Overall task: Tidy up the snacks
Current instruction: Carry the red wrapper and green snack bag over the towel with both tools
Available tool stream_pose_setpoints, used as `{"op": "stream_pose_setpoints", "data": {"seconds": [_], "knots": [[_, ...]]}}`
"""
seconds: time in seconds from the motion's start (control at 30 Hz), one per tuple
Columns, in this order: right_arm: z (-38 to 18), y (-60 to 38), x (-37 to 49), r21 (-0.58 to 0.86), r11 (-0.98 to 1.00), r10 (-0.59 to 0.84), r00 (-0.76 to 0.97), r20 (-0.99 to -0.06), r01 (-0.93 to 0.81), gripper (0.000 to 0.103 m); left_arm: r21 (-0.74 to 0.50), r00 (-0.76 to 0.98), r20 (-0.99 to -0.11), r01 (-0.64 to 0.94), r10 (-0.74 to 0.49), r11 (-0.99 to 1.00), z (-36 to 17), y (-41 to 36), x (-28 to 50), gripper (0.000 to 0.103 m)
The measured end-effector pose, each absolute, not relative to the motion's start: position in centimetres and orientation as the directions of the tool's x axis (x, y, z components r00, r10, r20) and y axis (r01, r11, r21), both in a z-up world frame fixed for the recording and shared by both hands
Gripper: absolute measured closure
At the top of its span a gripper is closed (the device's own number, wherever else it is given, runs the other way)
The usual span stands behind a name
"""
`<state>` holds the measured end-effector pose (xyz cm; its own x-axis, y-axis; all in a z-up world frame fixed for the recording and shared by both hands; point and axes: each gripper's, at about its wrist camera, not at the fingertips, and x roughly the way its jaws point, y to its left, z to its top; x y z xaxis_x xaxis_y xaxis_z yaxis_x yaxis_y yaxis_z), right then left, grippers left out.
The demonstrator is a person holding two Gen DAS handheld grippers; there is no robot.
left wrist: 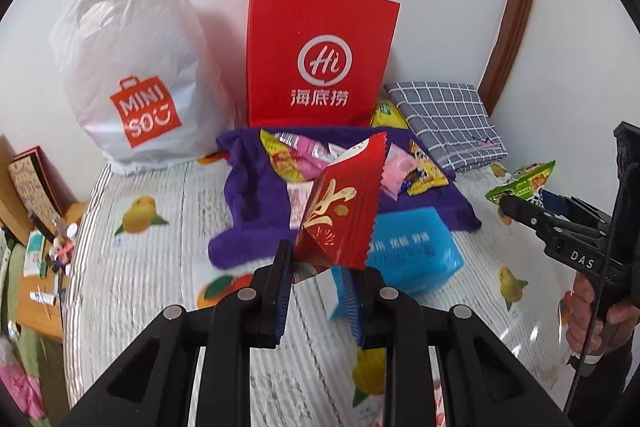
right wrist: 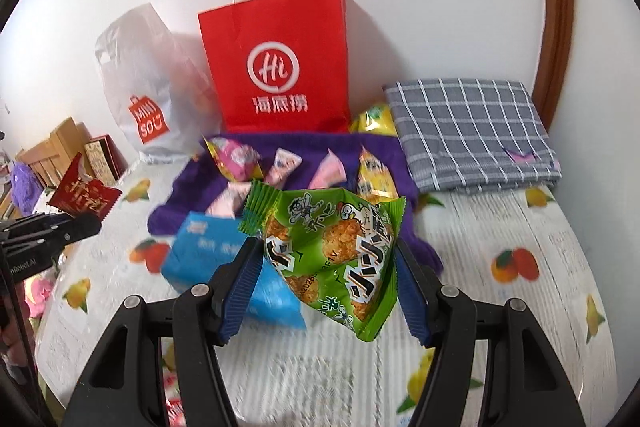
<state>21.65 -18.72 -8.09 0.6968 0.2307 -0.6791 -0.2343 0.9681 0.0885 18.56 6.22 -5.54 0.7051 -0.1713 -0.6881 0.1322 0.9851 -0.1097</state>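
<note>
My left gripper (left wrist: 320, 267) is shut on a red snack packet (left wrist: 344, 203) with gold lettering, held above the table; it also shows at the left of the right wrist view (right wrist: 84, 195). My right gripper (right wrist: 326, 267) is shut on a green snack packet (right wrist: 332, 251); it shows at the right of the left wrist view (left wrist: 524, 183). Several small pink and yellow snack packets (left wrist: 316, 155) lie on a purple towel (left wrist: 248, 195) behind both grippers. A red paper bag (left wrist: 320, 55) stands upright behind the towel.
A white Miniso plastic bag (left wrist: 136, 67) stands left of the red bag. A blue tissue pack (left wrist: 412, 251) lies in front of the towel. A folded grey checked cloth (left wrist: 444, 119) lies at the back right. The table (left wrist: 140, 267) has a fruit-print cover; clutter lies beyond its left edge.
</note>
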Motion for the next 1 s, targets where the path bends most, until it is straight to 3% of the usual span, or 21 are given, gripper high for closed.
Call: {"op": "stream_pose_setpoints", "data": {"seconds": [0.67,1.0], "knots": [[-8.4,-16.2,28.7,0.108,0.96,0.264,0.697,-0.667,-0.26,0.039,-0.07,0.685,-0.718,0.108,-0.126,0.992,-6.3,7.3,25.9,0.08],[-9.3,-17.0,31.7,0.125,0.96,0.269,0.695,-0.667,-0.252,0.039,-0.113,0.653,-0.747,0.064,-0.127,0.992,-7.8,9.7,28.5,0.08]]}}
